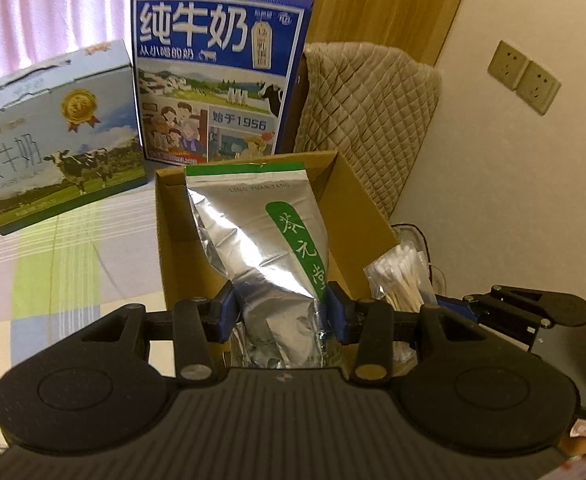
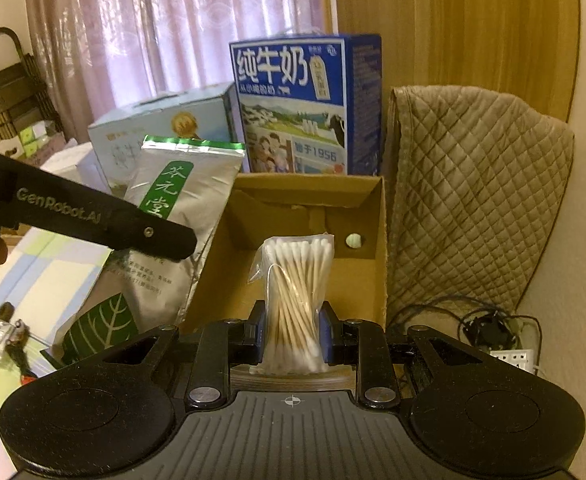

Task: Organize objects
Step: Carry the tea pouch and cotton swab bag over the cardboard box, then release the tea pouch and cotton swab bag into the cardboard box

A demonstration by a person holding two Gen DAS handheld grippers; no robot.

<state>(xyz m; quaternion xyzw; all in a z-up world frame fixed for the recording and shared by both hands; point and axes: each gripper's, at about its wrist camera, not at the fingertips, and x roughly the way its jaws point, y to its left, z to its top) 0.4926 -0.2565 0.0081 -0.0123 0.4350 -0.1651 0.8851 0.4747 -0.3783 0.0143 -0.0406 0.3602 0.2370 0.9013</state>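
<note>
My left gripper point(image 1: 280, 312) is shut on a silver foil tea pouch point(image 1: 265, 240) with a green label, holding it upright over the open cardboard box point(image 1: 173, 248). My right gripper point(image 2: 291, 334) is shut on a clear bag of cotton swabs point(image 2: 295, 292), held upright in front of the cardboard box point(image 2: 373, 280). In the right wrist view the foil tea pouch point(image 2: 185, 200) stands at the box's left edge, with the left gripper's black body across it. The cotton swab bag point(image 1: 401, 276) shows at the right of the left wrist view.
Two milk cartons stand behind the box: a pale blue one point(image 1: 57, 136) at left and a tall dark blue one point(image 1: 217, 76). A quilted beige cover point(image 2: 473, 192) lies to the right, with cables and a power strip point(image 2: 513, 356) below it. Wall sockets point(image 1: 523, 76) are on the right wall.
</note>
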